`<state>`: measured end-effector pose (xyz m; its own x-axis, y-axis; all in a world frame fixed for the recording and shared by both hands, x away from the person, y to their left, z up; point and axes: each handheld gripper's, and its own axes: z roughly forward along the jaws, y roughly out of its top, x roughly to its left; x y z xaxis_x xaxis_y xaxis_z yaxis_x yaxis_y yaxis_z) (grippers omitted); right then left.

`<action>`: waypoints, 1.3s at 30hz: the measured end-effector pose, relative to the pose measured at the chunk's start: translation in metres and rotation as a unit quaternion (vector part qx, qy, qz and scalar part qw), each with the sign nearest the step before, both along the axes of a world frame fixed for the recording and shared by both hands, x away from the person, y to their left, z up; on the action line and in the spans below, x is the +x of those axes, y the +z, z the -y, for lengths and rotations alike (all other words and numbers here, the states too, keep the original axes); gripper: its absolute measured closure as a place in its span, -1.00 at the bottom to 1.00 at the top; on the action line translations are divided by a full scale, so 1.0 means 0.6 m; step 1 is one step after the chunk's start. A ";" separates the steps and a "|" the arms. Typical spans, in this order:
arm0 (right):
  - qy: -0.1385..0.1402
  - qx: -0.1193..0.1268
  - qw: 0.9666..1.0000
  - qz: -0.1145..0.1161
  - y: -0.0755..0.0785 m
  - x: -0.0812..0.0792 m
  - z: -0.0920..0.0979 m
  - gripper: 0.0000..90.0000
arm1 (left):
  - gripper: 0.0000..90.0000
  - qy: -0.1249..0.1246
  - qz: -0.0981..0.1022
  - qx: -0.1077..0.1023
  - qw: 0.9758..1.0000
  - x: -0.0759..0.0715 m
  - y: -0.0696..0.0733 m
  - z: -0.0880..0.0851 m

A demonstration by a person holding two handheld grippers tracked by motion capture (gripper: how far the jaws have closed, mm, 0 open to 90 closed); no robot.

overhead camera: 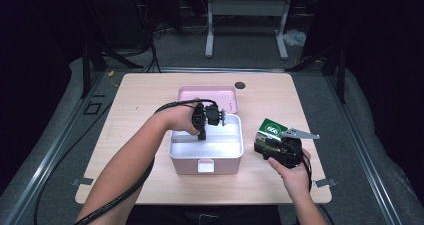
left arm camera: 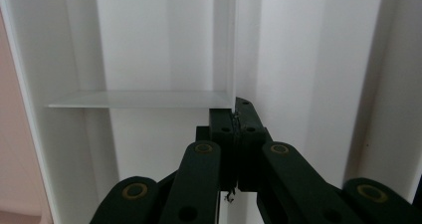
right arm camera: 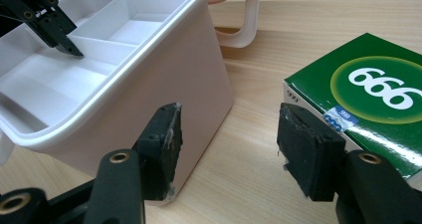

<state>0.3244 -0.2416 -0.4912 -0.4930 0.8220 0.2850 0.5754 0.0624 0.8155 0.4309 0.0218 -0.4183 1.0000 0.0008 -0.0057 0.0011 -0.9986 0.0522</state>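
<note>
while your left gripper [left arm camera: 235, 115] is pinching the white divider [left arm camera: 139, 99] inside the pink box [overhead camera: 205, 161] at table centre, you are wanting a straight vertical pull; your right gripper [right arm camera: 226, 149] is waiting open beside the green carton [right arm camera: 370, 92].

The pale wooden table [overhead camera: 150, 95] spreads beneath both sets of jaws. Past the left gripper [overhead camera: 202, 136], towards the table's far edge, sits a small dark round spot [overhead camera: 240, 85]. Farther off that way, a white metal frame [overhead camera: 247, 7] stands on the grey carpet [overhead camera: 60, 110], with black cables [overhead camera: 150, 35] tangled to its left and a crumpled pale scrap [overhead camera: 295, 36] to its right. Behind the right gripper [overhead camera: 260, 143], at the table's near corner, a grey tab [overhead camera: 325, 182] sticks out. A matching grey tab [overhead camera: 81, 181] marks the opposite near corner.
</note>
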 end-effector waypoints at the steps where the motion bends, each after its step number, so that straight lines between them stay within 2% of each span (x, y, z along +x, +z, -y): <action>1: 0.000 0.001 1.000 -0.001 0.000 0.000 0.000 -0.05 | 0.98 0.000 0.001 0.000 1.000 -0.001 0.001 0.000; 17: 0.000 0.003 1.000 -0.001 -0.001 0.001 0.001 -0.06 | 0.99 -0.003 0.013 -0.002 1.000 -0.006 0.016 -0.001; 24: -0.004 0.005 1.000 -0.003 -0.001 0.001 0.004 -0.06 | 0.99 0.000 0.020 -0.017 1.000 -0.006 0.037 -0.007; 27: -0.003 0.005 1.000 -0.002 -0.002 0.002 0.005 -0.06 | 0.99 0.001 0.023 -0.017 1.000 -0.007 0.050 -0.011; 35: -0.005 0.006 1.000 -0.002 -0.001 0.001 0.006 -0.06 | 0.99 0.009 0.031 -0.012 0.999 -0.010 0.079 -0.030; 39: -0.006 0.007 1.000 -0.001 -0.001 0.001 0.007 -0.06 | 0.98 0.022 0.033 -0.011 0.999 -0.009 0.089 -0.055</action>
<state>0.3249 -0.2458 -0.4915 -0.4826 0.8241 0.2965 0.5774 0.0448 0.8152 0.4254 0.0546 -0.3652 0.9973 0.0445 0.0592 0.0400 -0.9964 0.0747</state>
